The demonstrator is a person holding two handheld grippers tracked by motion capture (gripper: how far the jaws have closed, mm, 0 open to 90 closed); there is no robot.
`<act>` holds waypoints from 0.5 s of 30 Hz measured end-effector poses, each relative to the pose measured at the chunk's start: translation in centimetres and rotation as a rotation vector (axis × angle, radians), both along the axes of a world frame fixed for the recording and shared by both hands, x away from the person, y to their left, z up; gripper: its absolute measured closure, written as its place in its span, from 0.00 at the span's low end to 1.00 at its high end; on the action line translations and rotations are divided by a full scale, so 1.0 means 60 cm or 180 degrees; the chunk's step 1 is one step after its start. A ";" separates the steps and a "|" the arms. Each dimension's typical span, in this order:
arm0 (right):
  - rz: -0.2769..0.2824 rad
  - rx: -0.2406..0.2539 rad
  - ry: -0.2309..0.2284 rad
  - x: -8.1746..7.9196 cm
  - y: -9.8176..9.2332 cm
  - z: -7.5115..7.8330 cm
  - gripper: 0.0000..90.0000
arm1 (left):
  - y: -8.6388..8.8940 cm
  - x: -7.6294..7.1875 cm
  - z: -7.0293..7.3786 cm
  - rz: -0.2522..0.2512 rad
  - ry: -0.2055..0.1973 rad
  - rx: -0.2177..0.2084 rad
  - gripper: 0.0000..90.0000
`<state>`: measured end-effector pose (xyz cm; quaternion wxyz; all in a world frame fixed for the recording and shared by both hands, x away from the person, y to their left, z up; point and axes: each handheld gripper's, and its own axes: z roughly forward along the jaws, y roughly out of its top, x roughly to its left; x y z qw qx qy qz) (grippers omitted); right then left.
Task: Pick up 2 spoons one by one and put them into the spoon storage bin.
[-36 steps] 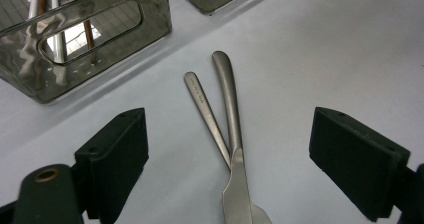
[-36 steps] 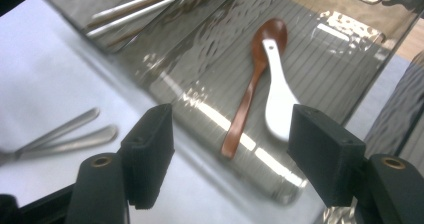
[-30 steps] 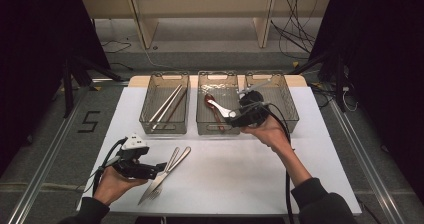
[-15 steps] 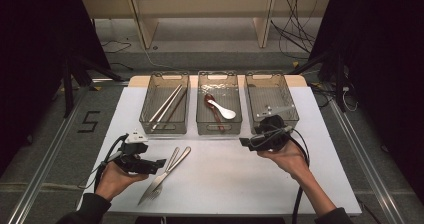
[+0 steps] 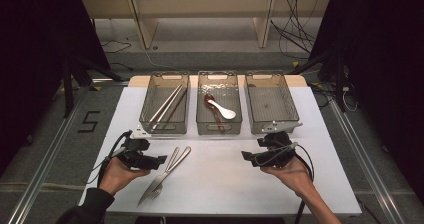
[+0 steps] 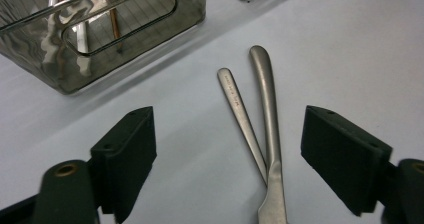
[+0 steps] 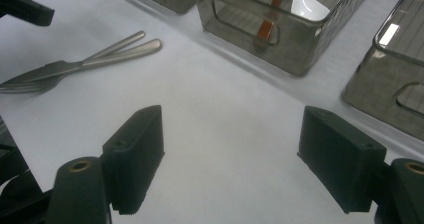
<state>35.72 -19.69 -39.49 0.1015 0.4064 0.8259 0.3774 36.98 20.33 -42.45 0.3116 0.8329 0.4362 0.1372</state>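
White counter (image 5: 220,184) under both pairs of tongs: left tongs (image 5: 161,159) gape, just narrowing, astride the steel knife (image 6: 267,134) and fork (image 6: 242,116) handles; right tongs (image 5: 246,156) hover wide, empty. Better to pinch one handle only (they cross). Beyond, three smoky bins: chopsticks (image 5: 167,104), spoons (image 5: 220,109), nothing in the right bin (image 5: 295,111).

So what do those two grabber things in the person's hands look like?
Both are black. The left gripper has a white piece on top and a black cable looping off its side. The right gripper trails a black cable too. Up close, the jaws are chunky black blocks, each on an arm with a small brass-coloured ring. A dark sleeve covers the left forearm.
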 end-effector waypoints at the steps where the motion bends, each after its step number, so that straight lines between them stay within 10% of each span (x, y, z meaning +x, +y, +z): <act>1: 0.0015 -0.0006 0.0015 -0.003 -0.002 -0.002 0.30 | -0.001 0.003 -0.001 -0.0006 0.0011 -0.0001 0.29; 15: 0.0029 0.0031 0.0021 -0.034 -0.007 -0.011 0.29 | -0.021 0.034 -0.027 -0.0179 0.0265 0.0173 0.91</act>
